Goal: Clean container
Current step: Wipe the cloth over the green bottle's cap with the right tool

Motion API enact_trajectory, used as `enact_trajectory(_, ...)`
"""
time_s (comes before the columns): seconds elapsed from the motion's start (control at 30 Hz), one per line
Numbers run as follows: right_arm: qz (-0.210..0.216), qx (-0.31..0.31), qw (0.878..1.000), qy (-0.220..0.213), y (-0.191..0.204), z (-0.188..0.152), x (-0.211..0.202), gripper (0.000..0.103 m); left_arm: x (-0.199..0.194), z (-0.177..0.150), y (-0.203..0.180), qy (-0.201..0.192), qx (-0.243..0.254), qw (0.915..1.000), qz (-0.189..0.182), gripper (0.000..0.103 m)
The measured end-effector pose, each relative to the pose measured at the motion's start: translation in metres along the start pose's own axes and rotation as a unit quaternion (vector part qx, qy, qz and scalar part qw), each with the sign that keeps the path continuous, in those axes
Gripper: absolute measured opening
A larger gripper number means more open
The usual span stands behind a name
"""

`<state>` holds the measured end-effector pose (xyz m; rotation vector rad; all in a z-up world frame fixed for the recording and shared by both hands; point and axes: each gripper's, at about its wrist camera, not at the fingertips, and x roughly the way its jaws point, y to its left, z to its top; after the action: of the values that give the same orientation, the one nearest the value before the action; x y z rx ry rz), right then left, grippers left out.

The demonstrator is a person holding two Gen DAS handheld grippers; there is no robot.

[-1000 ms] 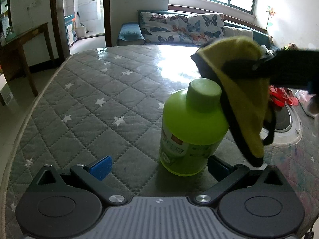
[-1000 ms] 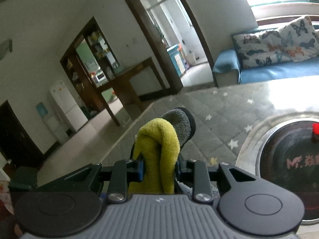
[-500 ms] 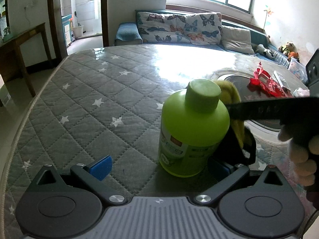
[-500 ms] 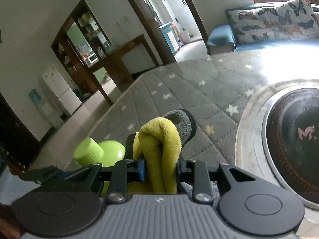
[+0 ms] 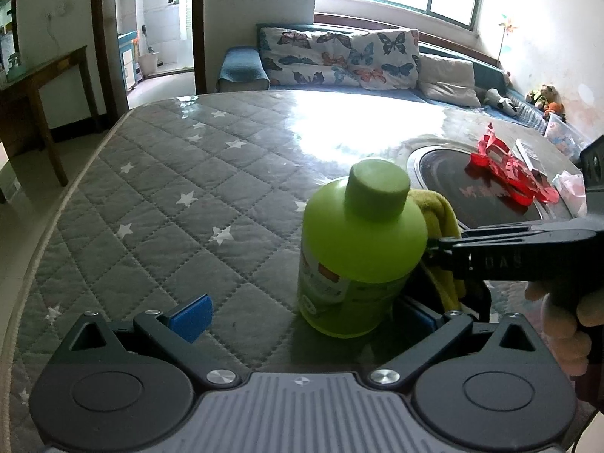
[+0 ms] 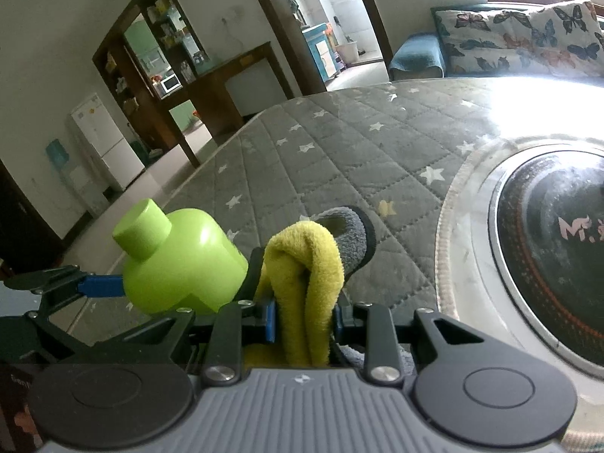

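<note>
A lime-green bottle [image 5: 358, 256] with a green cap stands upright on the grey star-quilted tabletop [image 5: 170, 207]. My left gripper [image 5: 302, 319] is open. The bottle's base sits between its blue pads [image 5: 190, 317], close to the right one, and the left pad is well apart. My right gripper [image 6: 304, 317] is shut on a folded yellow cloth with a grey back [image 6: 309, 264]. In the left wrist view the right gripper [image 5: 434, 245] comes in from the right and holds the cloth [image 5: 439, 211] against the bottle's right shoulder. The bottle [image 6: 177, 260] shows just left of the cloth.
A round black cooktop [image 5: 453, 188] with a pale rim is set into the table at the right, with a red plastic item [image 5: 506, 173] on it. A hand [image 5: 562, 317] grips the right tool. The table edge [image 5: 56, 226] curves along the left. A sofa stands beyond.
The right gripper has come down with the cloth, from above and right of the bottle's cap to beside its right shoulder. The left gripper and the bottle have stayed put.
</note>
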<state>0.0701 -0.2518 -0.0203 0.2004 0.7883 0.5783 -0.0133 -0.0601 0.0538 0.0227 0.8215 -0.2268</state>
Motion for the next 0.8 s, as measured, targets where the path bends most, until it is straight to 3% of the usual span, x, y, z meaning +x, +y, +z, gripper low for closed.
enact_trajectory(0.23, 0.012, 0.010, 1.000, -0.022, 0.005, -0.001, -0.018, 0.027, 0.000, 0.003, -0.004, -0.002, 0.007, 1.0000, -0.002, 0.103)
enact_trajectory(0.5, 0.053, 0.001, 0.996, -0.073, 0.014, 0.026, -0.046, 0.027, 0.000, 0.006, -0.004, -0.004, 0.009, 0.9999, -0.003, 0.103)
enact_trajectory(0.8, 0.050, 0.002, 0.997, -0.054, 0.007, 0.041, -0.015, 0.027, 0.002, 0.007, -0.002, -0.002, 0.008, 1.0000, -0.003, 0.103)
